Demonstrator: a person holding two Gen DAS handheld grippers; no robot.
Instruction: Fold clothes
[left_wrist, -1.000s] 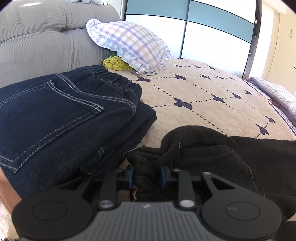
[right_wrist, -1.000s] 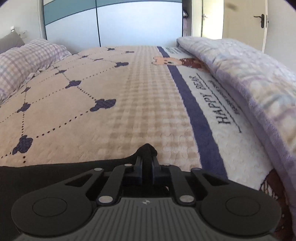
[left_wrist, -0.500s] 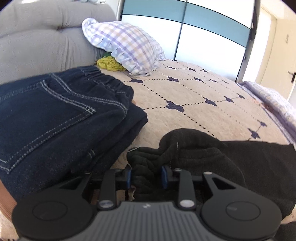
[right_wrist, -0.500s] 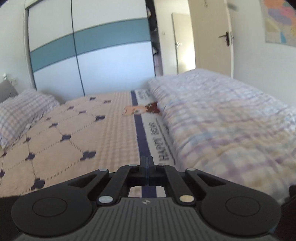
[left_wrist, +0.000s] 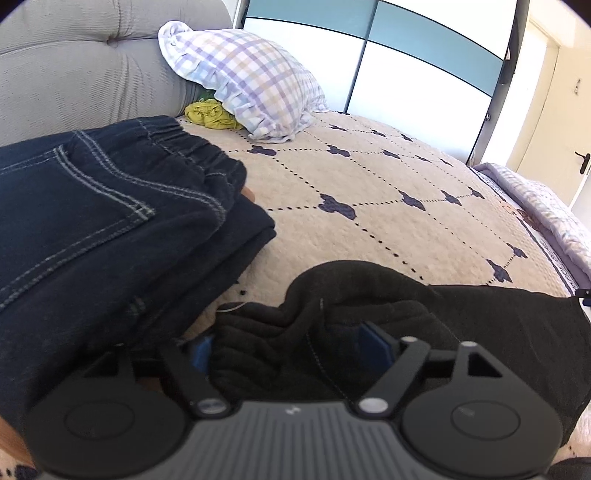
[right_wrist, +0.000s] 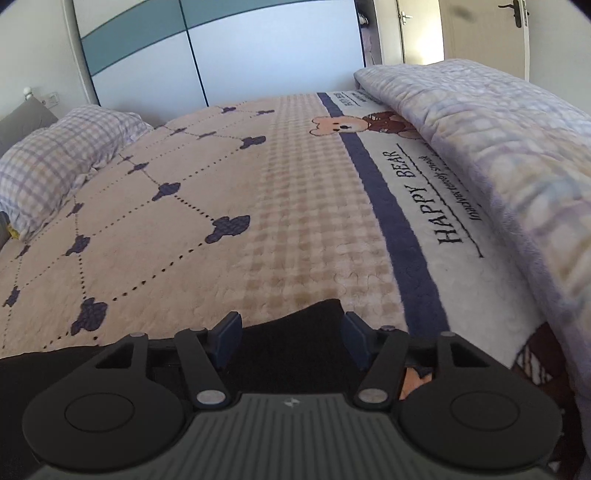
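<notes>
A black garment (left_wrist: 461, 317) lies on the beige bedspread (left_wrist: 369, 206). My left gripper (left_wrist: 288, 349) has its jaws opening, spread wide around a bunched, ribbed part of that garment; the blue pads stand clear of the cloth. In the right wrist view the right gripper (right_wrist: 288, 339) is also opening, its pads apart on either side of a corner of the black garment (right_wrist: 295, 350) that lies flat on the bedspread (right_wrist: 258, 221). A stack of folded dark blue jeans (left_wrist: 103, 221) sits just left of the left gripper.
A checked pillow (left_wrist: 251, 88) leans on the grey headboard (left_wrist: 85, 62), with a yellow-green cloth (left_wrist: 210, 114) under it. A rolled checked quilt (right_wrist: 498, 155) runs along the bed's right side. Sliding wardrobe doors (right_wrist: 258, 44) stand beyond the bed.
Both grippers were shut on the black garment and have spread their jaws apart, letting go. The right gripper rose, then came back down to the bed with the corner.
</notes>
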